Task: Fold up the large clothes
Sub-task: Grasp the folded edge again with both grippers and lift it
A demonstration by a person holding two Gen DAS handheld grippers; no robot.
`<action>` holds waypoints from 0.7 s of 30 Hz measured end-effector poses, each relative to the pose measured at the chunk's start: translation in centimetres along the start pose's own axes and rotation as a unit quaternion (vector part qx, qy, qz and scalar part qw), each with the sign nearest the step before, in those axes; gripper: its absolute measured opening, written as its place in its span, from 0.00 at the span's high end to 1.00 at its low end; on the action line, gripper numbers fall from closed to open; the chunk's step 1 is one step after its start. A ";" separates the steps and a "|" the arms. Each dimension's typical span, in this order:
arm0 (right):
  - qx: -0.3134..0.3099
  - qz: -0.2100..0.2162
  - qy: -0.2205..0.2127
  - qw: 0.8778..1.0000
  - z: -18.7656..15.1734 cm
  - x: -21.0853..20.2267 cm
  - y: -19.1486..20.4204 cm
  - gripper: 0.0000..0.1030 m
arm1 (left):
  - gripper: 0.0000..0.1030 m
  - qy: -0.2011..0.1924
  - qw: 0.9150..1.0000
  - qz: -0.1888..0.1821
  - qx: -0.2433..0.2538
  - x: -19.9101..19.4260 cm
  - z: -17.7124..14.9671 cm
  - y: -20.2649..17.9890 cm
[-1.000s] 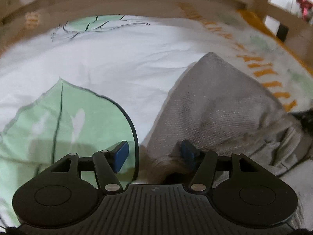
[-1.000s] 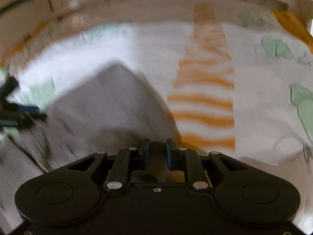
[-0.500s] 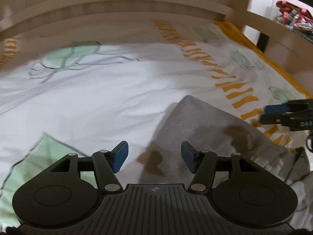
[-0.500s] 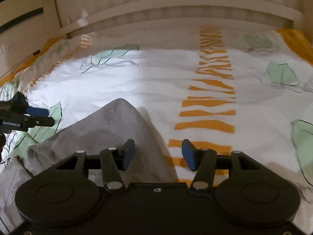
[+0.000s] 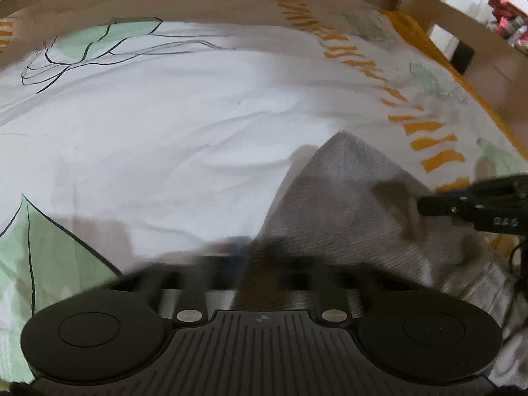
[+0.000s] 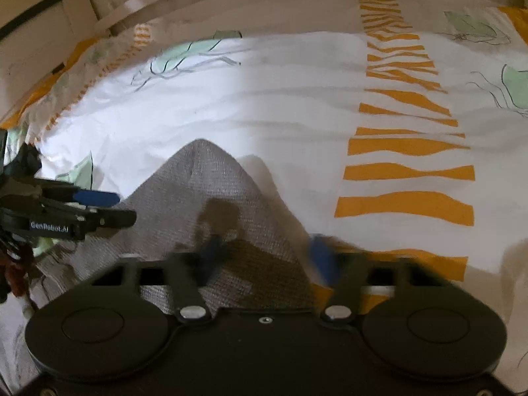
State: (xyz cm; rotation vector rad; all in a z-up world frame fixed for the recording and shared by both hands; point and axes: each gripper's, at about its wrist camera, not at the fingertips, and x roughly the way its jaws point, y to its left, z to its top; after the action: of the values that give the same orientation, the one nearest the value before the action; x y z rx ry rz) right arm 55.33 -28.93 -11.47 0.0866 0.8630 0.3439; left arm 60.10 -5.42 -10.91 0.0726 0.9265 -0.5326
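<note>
Both wrist views look steeply down, close, sharing the grey garment [image 5: 346, 204] on the bed sheet [image 6: 264, 105].

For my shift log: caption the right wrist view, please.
Right gripper, jaws closing, straddles the grey garment's edge on the patterned bedsheet.

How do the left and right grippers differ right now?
Left gripper is shut at the grey garment's left edge; right gripper is open, jaws having just been closing. Whether the left pinches cloth is too blurred; the right's pads straddle the garment's right edge. Both point down at it.
</note>
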 end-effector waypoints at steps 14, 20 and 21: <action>-0.107 0.000 -0.174 0.979 -1.4 -13.1 5.0 0.91 | 0.96 -0.212 0.974 -0.001 0.075 -14.6 -5.4 -4.5; -0.202 0.013 -0.205 0.957 -8.2 -19.3 8.1 0.91 | 0.96 -0.220 0.966 -0.031 0.135 -19.9 -13.2 -6.7; -0.221 0.011 -0.203 0.954 -9.4 -19.6 8.7 0.91 | 0.96 -0.210 0.965 -0.036 0.151 -20.2 -14.6 -7.2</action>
State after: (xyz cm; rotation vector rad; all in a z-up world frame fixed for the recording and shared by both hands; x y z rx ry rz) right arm 34.20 -27.82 -1.40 -0.2428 0.3630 0.5133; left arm 36.17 0.69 -2.93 0.1943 0.4299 -0.7215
